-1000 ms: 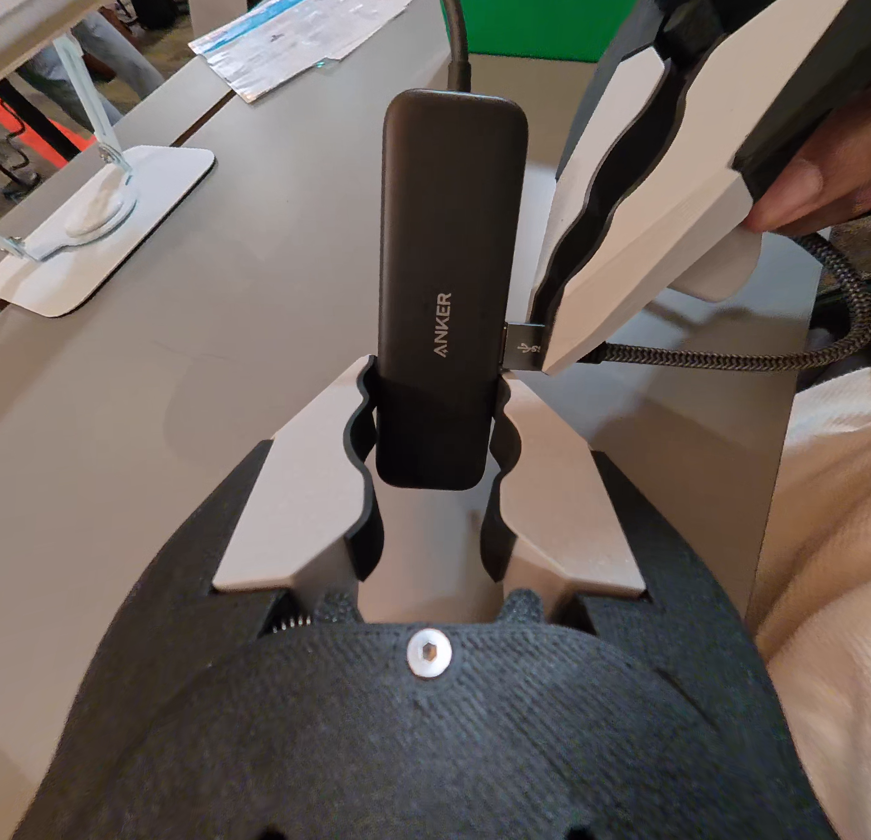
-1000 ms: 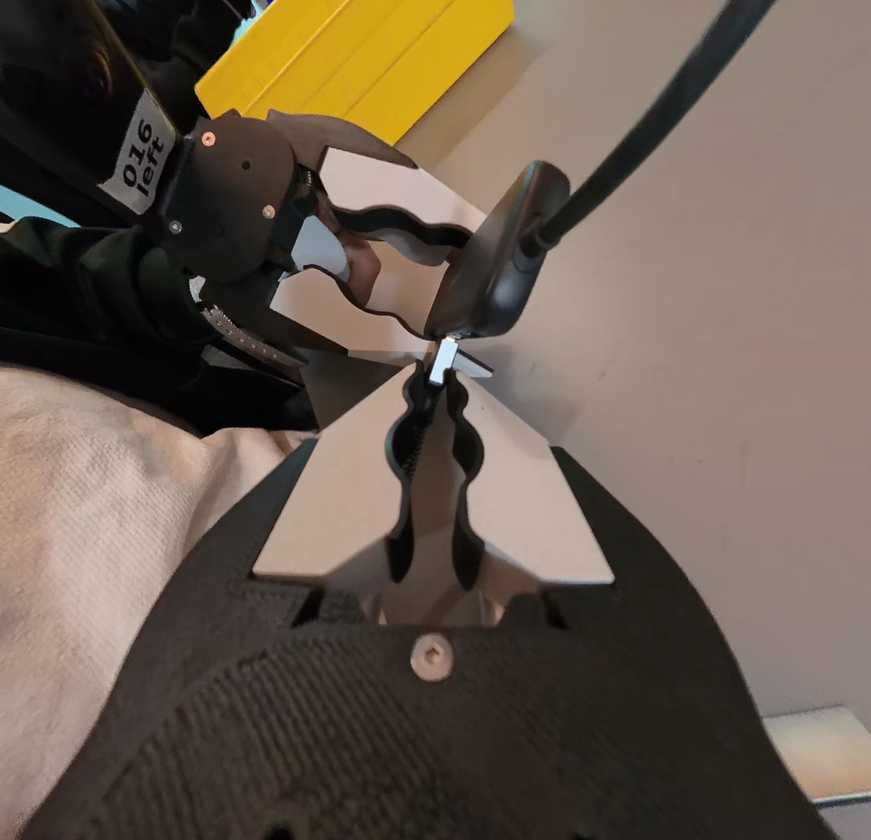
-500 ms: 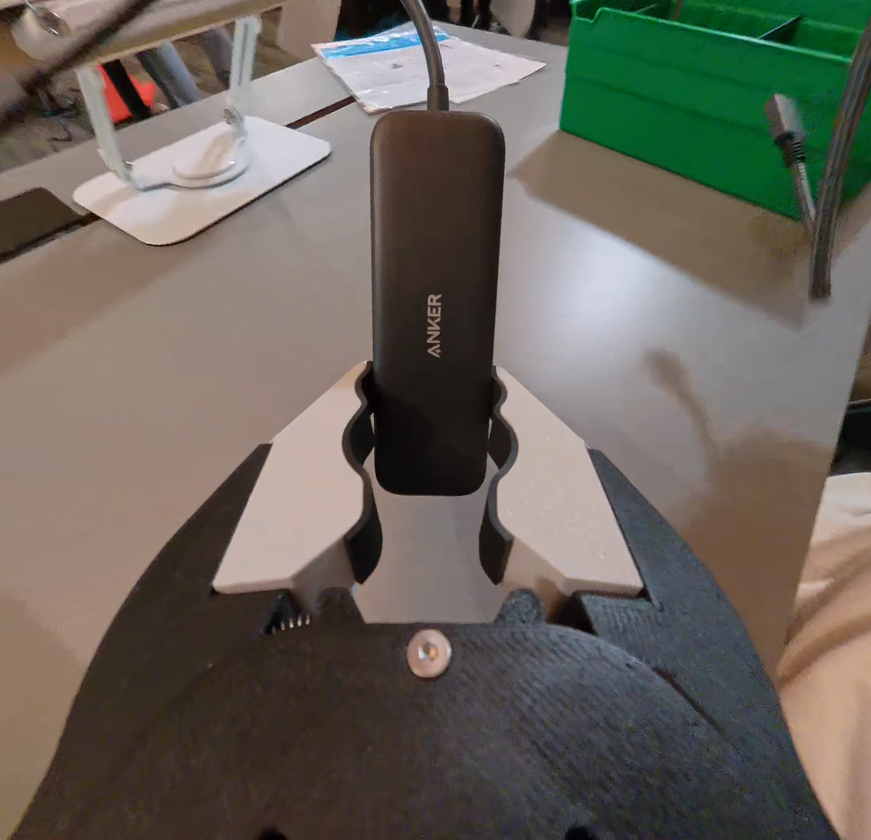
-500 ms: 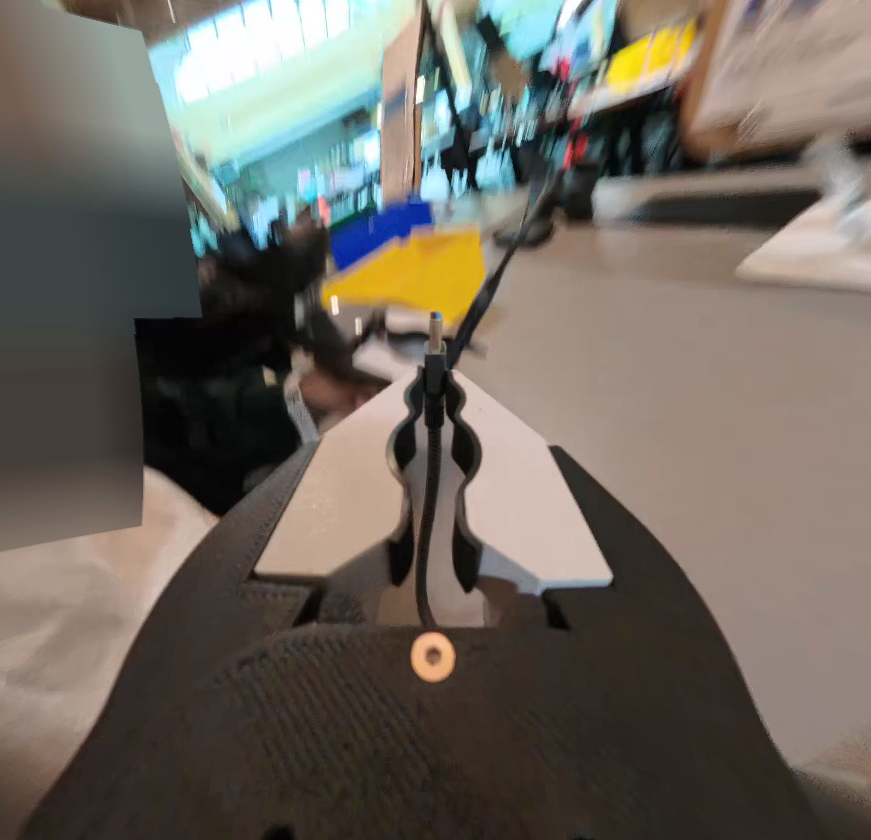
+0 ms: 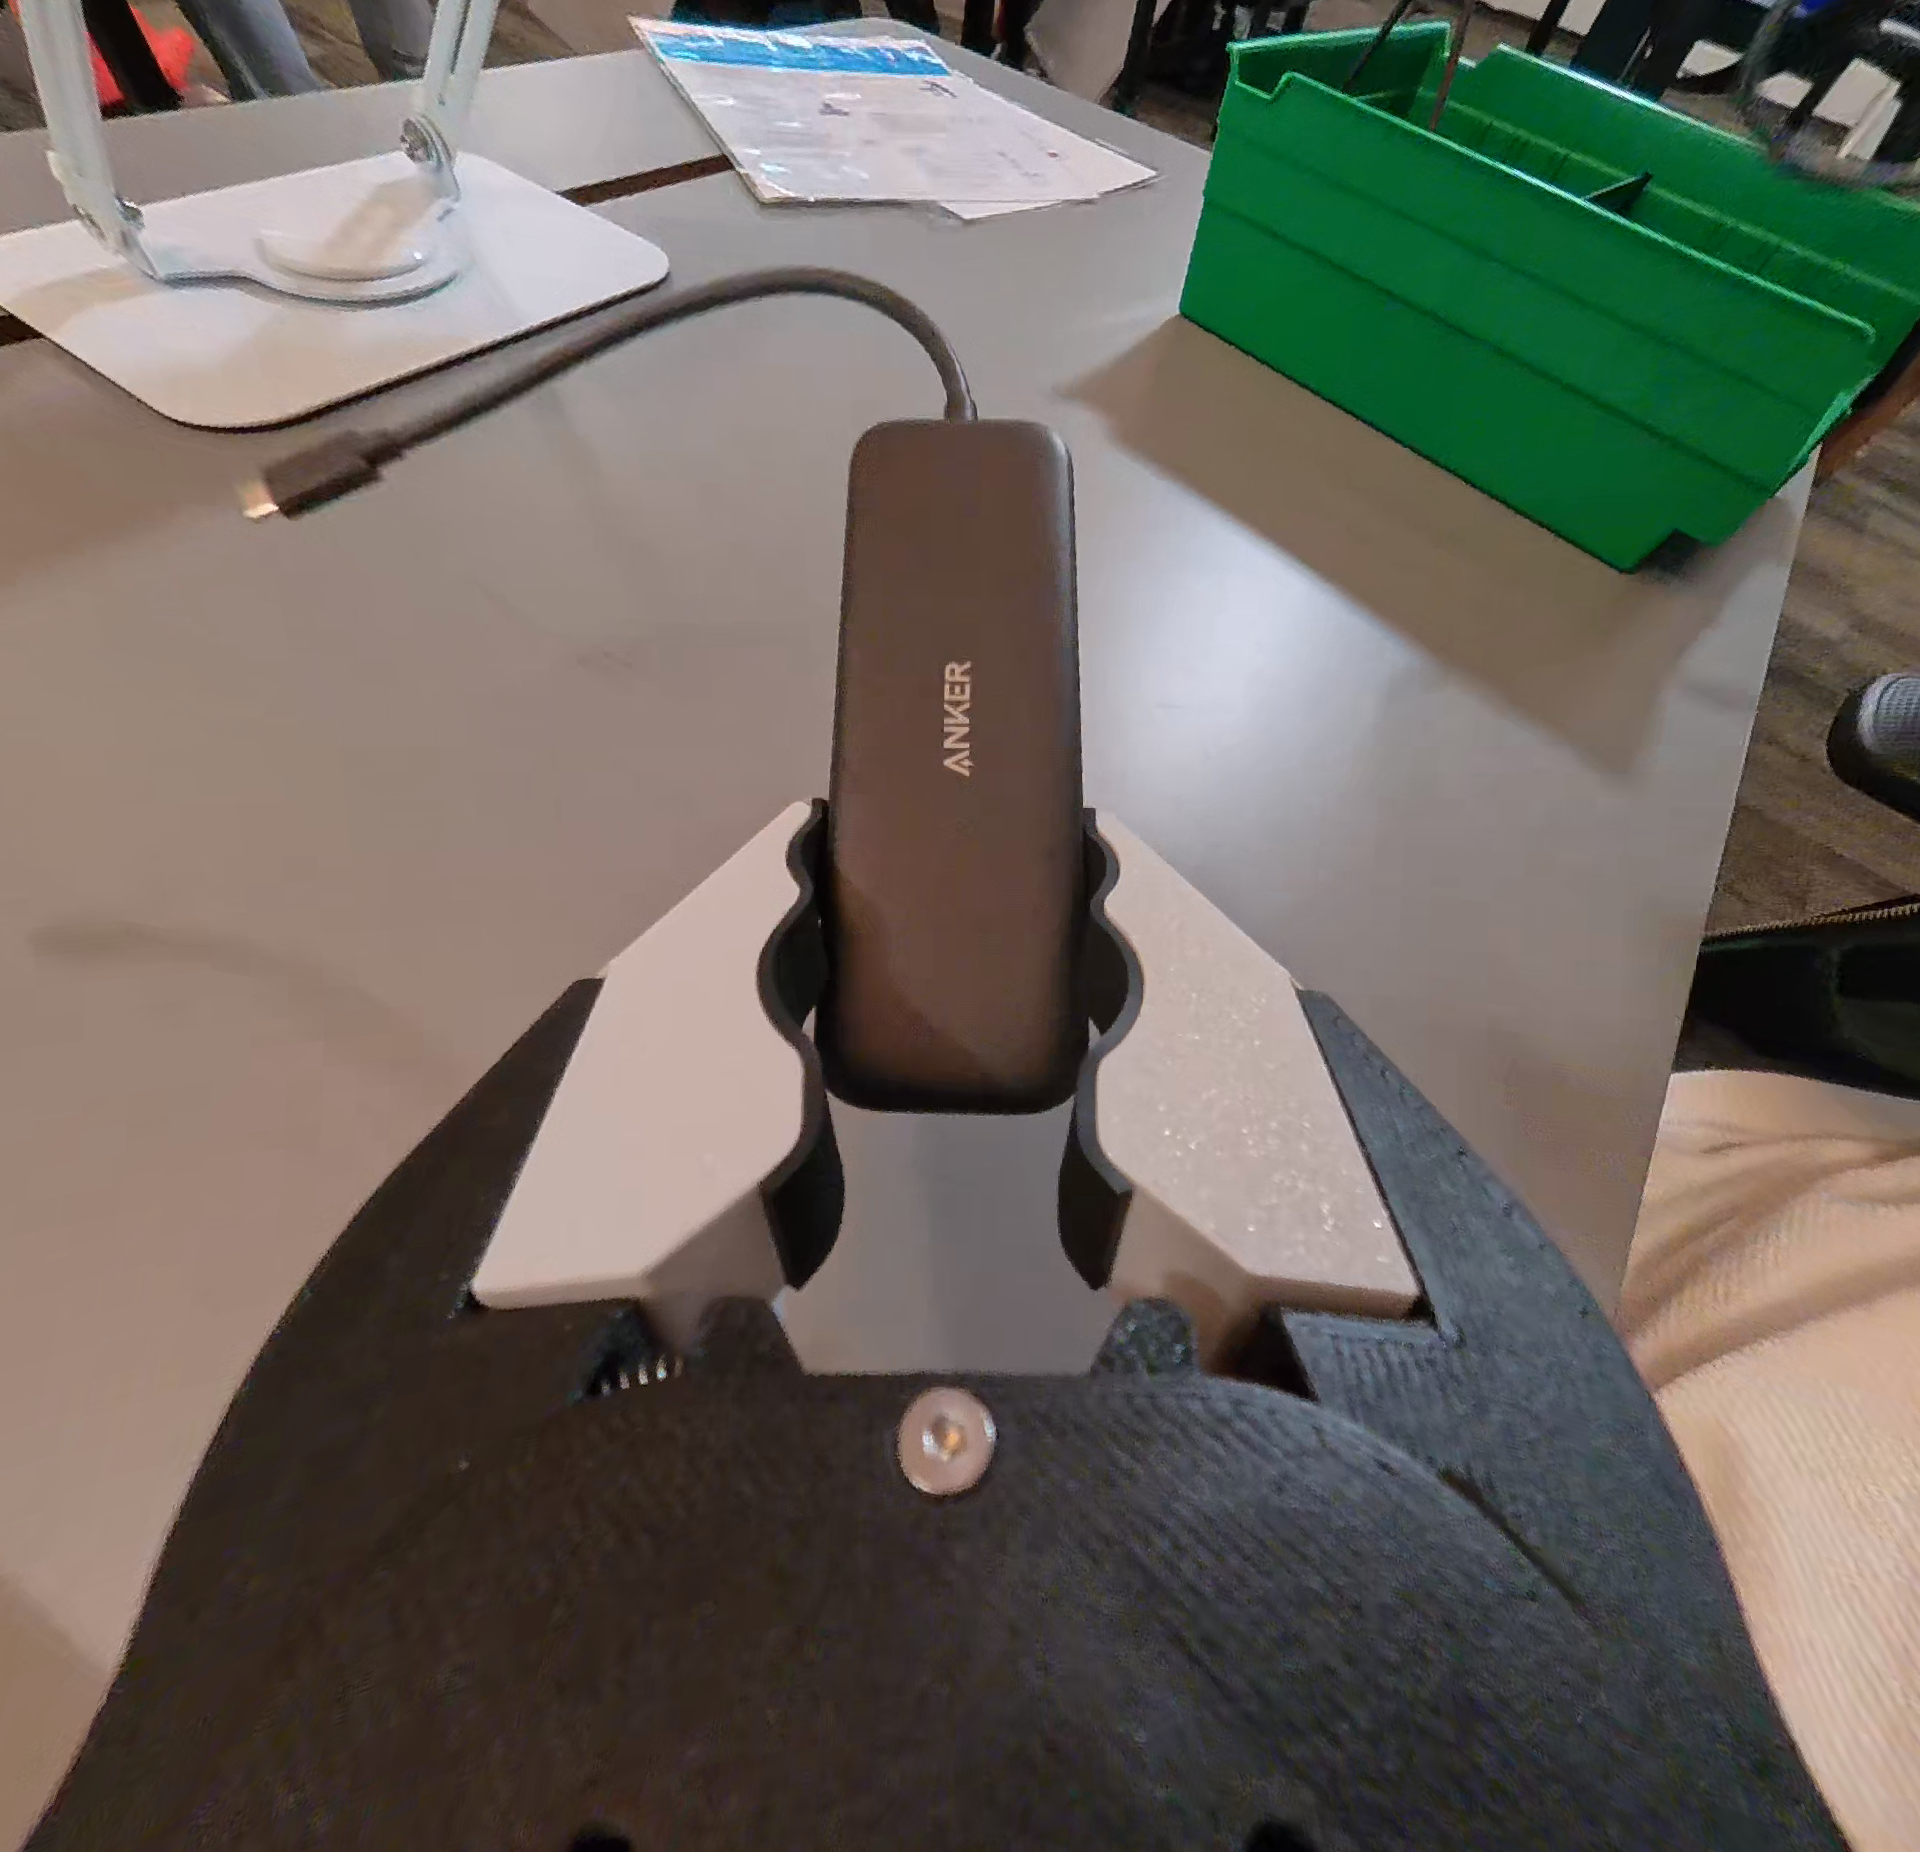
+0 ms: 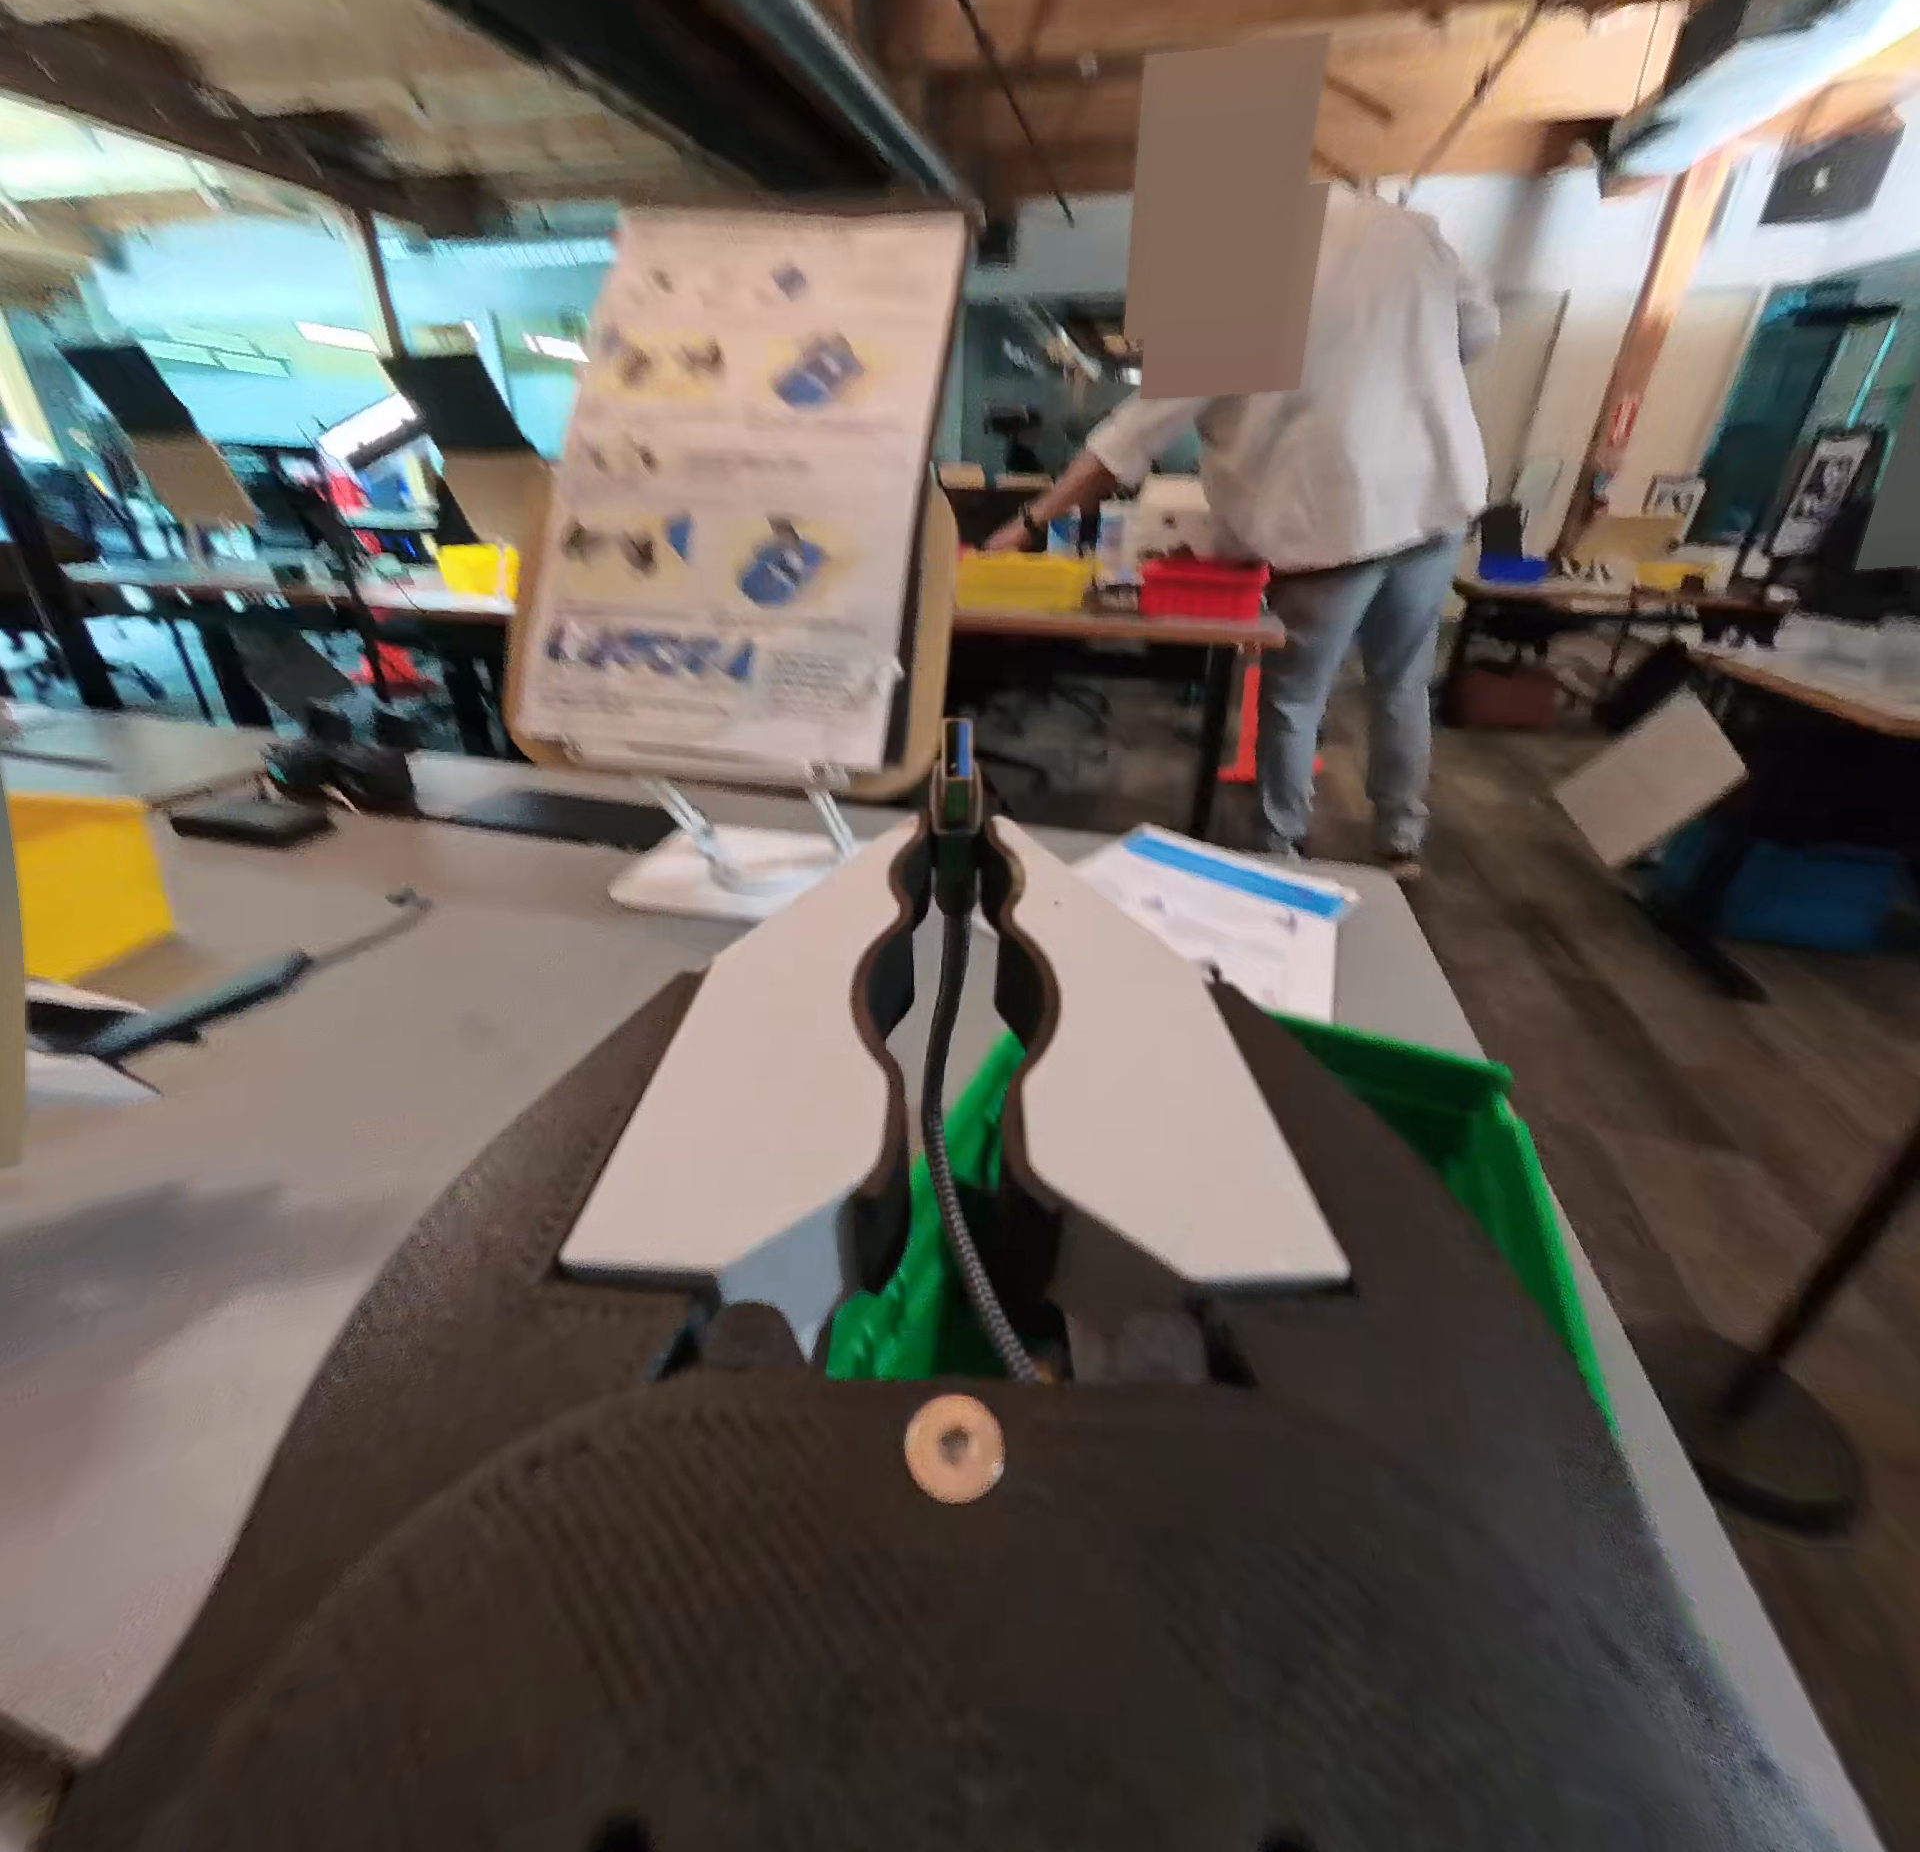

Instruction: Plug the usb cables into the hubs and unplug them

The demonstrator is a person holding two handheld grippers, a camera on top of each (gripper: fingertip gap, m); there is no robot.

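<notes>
Item one: my left tongs (image 5: pixel 956 971), closed on the near end of the slim dark grey rectangular hub (image 5: pixel 956 753), its long axis running straight away from me toward the counter's (image 5: pixel 416 763) far edge; its own rubber lead (image 5: pixel 582 363) trails to the far left corner, connector lying loose by the white stand base (image 5: pixel 312 275). Item two: my right tongs (image 6: pixel 956 846), pinched nearly shut on the black braided usb cable (image 6: pixel 951 1075) just behind its metal plug (image 6: pixel 956 763), plug pointing forward, raised above the green plastic bin (image 5: pixel 1507 348) at the right edge. Plug and hub are well apart, unplugged. I judge the plug must swing back toward the hub's side ports for any next insertion.
</notes>
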